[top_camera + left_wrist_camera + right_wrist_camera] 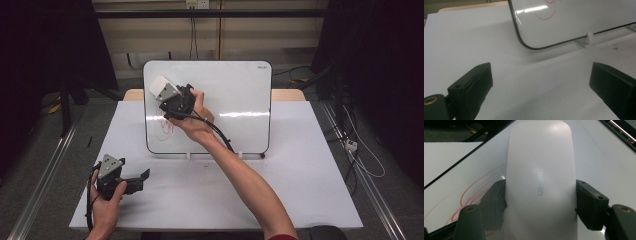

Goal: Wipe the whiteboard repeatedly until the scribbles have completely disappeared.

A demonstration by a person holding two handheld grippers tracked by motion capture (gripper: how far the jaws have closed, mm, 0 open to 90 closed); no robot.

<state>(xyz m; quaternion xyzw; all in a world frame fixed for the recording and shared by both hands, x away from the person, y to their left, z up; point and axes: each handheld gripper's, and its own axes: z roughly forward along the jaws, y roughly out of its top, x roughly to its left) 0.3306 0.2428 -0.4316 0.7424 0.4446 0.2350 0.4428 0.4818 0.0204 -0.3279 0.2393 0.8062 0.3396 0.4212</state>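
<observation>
Eraser (541, 180) clamped between jaws of right gripper (172, 100), pressed against whiteboard (235, 90) near its left edge, just above red scribble (165, 127). Left gripper (125, 180) parked on table (300, 190) below whiteboard, jaws spread wide, nothing held. Flat, even contact best kept; strokes best carried down across scribble, board not to be tipped.

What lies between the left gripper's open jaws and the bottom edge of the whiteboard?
Bare white table. In the left gripper view, nothing lies between the left gripper and the whiteboard; one of the board's white feet stands at its edge.
</observation>
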